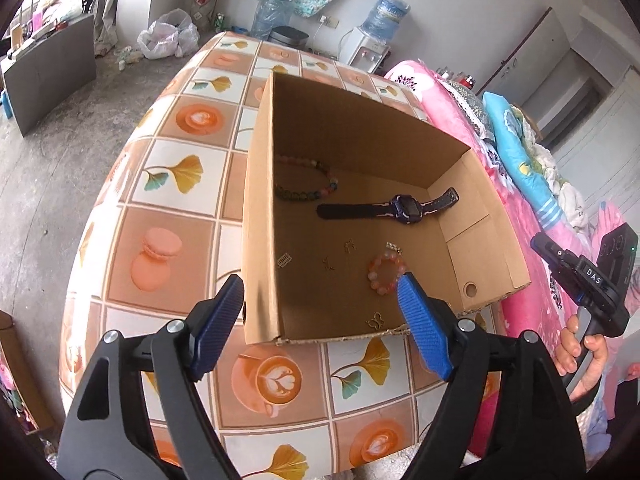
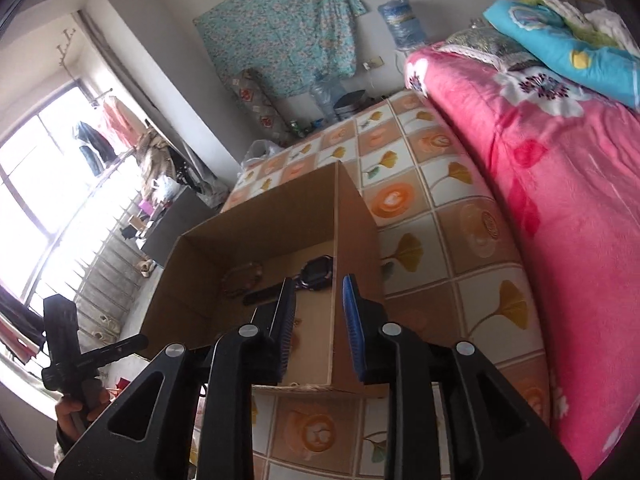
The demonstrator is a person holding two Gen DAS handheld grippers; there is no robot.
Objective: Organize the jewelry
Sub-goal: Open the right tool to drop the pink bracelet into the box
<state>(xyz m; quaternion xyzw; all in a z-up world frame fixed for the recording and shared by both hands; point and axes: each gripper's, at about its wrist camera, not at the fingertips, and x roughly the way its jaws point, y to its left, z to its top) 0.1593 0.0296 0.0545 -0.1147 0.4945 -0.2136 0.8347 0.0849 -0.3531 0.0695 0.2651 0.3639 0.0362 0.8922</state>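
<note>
My left claw point(image 1: 320, 296) stands wide open and empty above the near end of the cardboard box point(image 1: 260, 208). Just ahead of its right fingertip, on the box floor, lies the pink bead bracelet point(image 1: 387, 271); beyond that the dark watch point(image 1: 400, 208), and farther left the dark bead bracelet point(image 1: 308, 184). Small gold charms point(image 1: 350, 245) lie ahead between my fingers. My right claw point(image 2: 318, 292) is narrowly parted, holding nothing, its fingers either side of the box's right wall. The box sits on the patterned surface point(image 1: 176, 176).
</note>
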